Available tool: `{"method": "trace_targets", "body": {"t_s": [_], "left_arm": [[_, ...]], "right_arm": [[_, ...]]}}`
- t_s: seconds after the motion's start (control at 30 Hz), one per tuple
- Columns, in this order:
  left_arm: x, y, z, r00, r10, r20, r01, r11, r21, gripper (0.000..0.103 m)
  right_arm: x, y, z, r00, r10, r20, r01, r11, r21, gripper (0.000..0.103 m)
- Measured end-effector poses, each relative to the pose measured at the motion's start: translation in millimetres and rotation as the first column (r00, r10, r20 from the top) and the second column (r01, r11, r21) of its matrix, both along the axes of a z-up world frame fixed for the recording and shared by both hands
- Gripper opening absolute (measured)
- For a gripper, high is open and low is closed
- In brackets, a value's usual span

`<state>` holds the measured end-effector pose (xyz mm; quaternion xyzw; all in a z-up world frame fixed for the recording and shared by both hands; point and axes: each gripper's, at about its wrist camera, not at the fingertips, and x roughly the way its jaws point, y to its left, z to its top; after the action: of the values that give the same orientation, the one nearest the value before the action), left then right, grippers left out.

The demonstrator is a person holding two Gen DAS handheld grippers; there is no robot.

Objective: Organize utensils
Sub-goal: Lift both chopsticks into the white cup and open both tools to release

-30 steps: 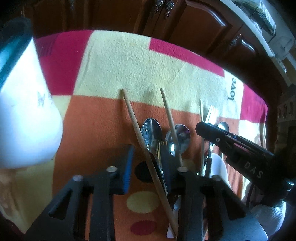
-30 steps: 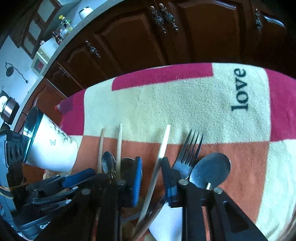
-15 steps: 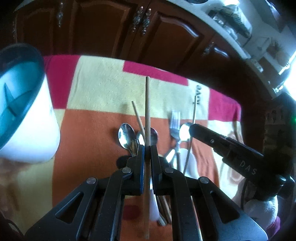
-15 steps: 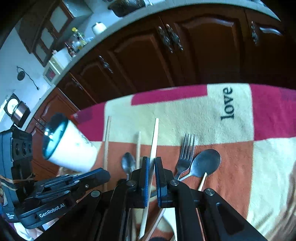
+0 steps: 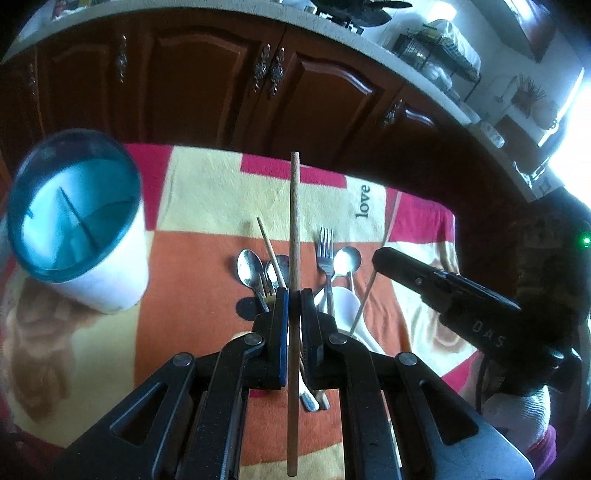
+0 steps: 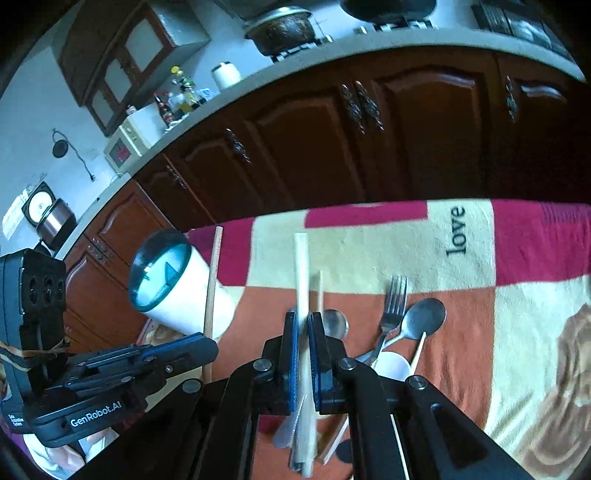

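My left gripper [image 5: 294, 295] is shut on a brown wooden chopstick [image 5: 294, 206], held off the patchwork blanket [image 5: 207, 192] and pointing away from me. My right gripper [image 6: 302, 321] is shut on a pale chopstick [image 6: 301, 273], also lifted. Each gripper shows in the other's view: the right gripper [image 5: 386, 258] to the right, the left gripper [image 6: 199, 345] to the left. A white holder cup with a blue rim [image 5: 74, 206] stands at the left. Below lie a fork [image 5: 325, 247], metal spoons [image 5: 247, 266], another chopstick [image 5: 269, 247] and a white spoon [image 5: 347, 302].
Dark wooden cabinets [image 5: 207, 74] run behind the blanket's far edge, under a counter with kitchenware [image 6: 280, 26]. The blanket's right part with the word love [image 6: 456, 230] is bare cloth. The cup [image 6: 162, 273] leans toward the left gripper in the right wrist view.
Both grippers closed, each on one chopstick from the pile, and rose with it. The utensils on the blanket now look smaller and farther below.
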<state>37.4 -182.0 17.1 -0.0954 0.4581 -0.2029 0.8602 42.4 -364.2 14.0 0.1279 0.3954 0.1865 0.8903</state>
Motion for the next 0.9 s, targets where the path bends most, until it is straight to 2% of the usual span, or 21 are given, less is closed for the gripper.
{"method": "trace_targets", "body": {"t_s": [0.27, 0.53, 0.73, 0.9], "left_arm": [[-14, 17, 25, 0.998, 0.023, 0.05, -0.022, 1.0, -0.02, 0.005], [-13, 50, 70, 0.99, 0.062, 0.125, -0.057, 0.997, -0.045, 0.005], [11, 89, 104, 0.967, 0.147, 0.21, -0.143, 0.989, -0.032, 0.005], [44, 122, 118, 0.942, 0.207, 0.265, -0.211, 0.977, -0.013, 0.005]], "right_arm": [[-17, 14, 29, 0.998, 0.02, 0.057, -0.02, 1.0, -0.011, 0.005], [-23, 39, 68, 0.99, 0.069, 0.125, -0.066, 0.997, -0.03, 0.005], [-13, 59, 103, 0.976, 0.094, 0.197, -0.094, 0.996, -0.006, 0.005], [8, 89, 128, 0.962, 0.11, 0.248, -0.114, 0.993, 0.001, 0.005]]}}
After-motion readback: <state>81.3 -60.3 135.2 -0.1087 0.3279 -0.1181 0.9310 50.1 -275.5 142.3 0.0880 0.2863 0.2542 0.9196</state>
